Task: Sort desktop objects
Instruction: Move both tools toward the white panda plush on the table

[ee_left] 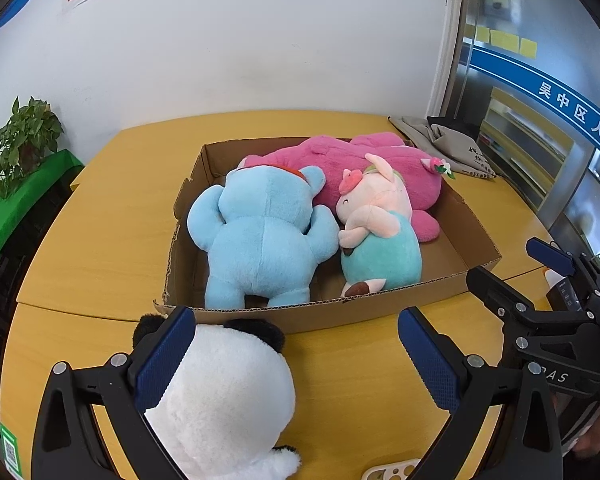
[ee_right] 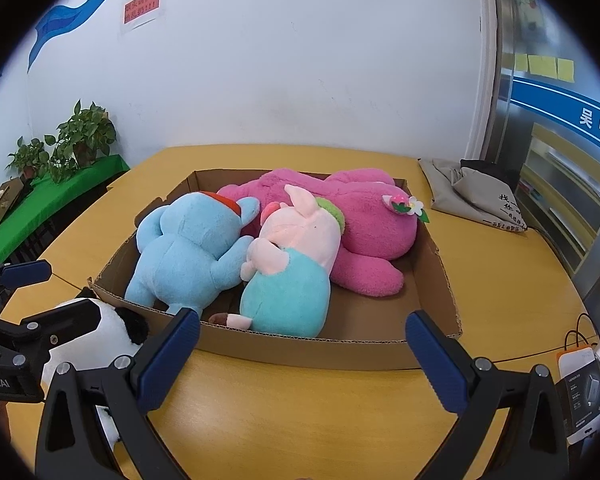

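Left claw (ee_left: 296, 344) spread wide — panda plush (ee_left: 224, 396) between, cardboard box (ee_left: 476, 240) beyond

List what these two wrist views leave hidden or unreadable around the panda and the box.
- Panda plush: face unseen in the left wrist view, which shows only its back; the left gripper covers much of it in the right wrist view.
- Blue bear: face down, front hidden in both.
- Cardboard box: floor mostly covered by toys.
- Red wall notice: too blurred to read.
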